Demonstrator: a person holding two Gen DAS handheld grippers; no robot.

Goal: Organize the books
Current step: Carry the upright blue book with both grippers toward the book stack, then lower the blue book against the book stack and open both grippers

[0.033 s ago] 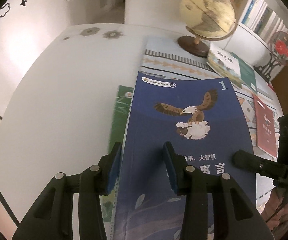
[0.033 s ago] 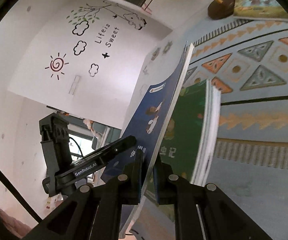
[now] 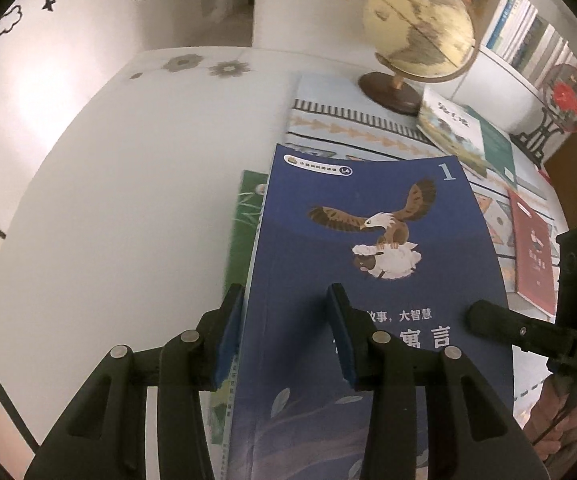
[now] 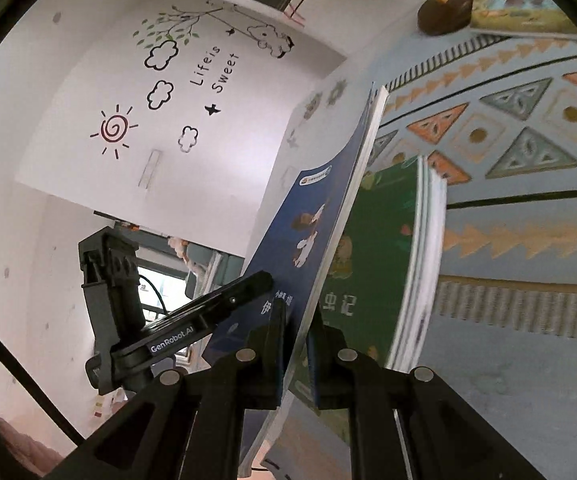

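Note:
A blue book with an eagle on its cover (image 3: pixel 376 272) is held raised above a green book (image 3: pixel 248 216) that lies on the patterned mat. My right gripper (image 4: pixel 297 344) is shut on the blue book's edge (image 4: pixel 328 208) and holds it tilted up; the green book (image 4: pixel 384 248) lies right under it. My left gripper (image 3: pixel 286 332) is open, its fingers astride the blue book's left edge, one finger over the cover and one beside the spine. The right gripper's finger shows in the left wrist view (image 3: pixel 500 320).
A globe (image 3: pixel 416 28) stands at the back of the mat. A picture book (image 3: pixel 452 128) lies on a green book beside it, and a red book (image 3: pixel 532 252) lies at the right. A red fan ornament (image 3: pixel 568 96) and bookshelves (image 3: pixel 528 28) are behind. The white table (image 3: pixel 128 184) extends left.

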